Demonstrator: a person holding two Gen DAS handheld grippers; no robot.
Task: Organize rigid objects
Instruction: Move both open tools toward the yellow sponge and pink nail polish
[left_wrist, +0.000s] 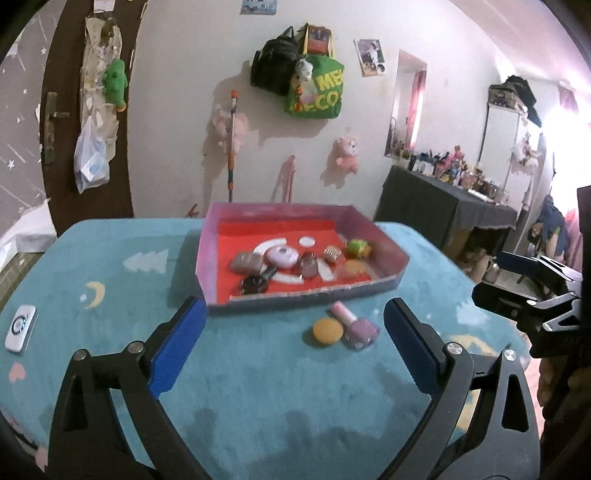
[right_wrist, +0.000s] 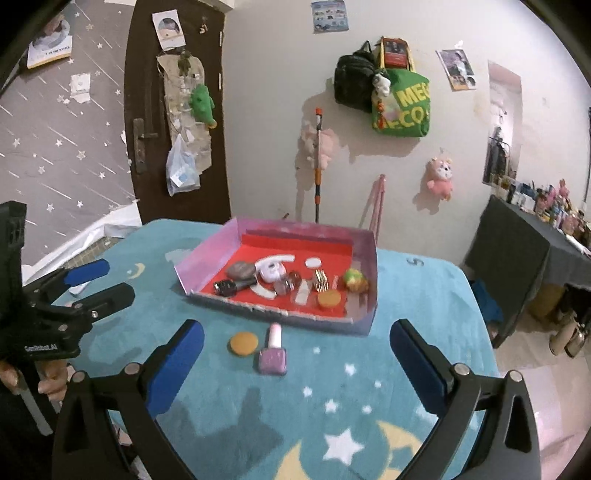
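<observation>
Left claw (left_wrist: 293, 343) spread wide and empty, right claw (right_wrist: 296, 354) likewise, both tilted down over nail polish (right_wrist: 273, 356)

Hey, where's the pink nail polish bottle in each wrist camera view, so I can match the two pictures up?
Left wrist view: the nail polish bottle lies on the blue cloth right of centre, just right of the orange disc.
Right wrist view: the bottle lies near centre, cap toward the tray, orange disc on its left.
Shared landmark: the red-floored tray just behind it.
</observation>
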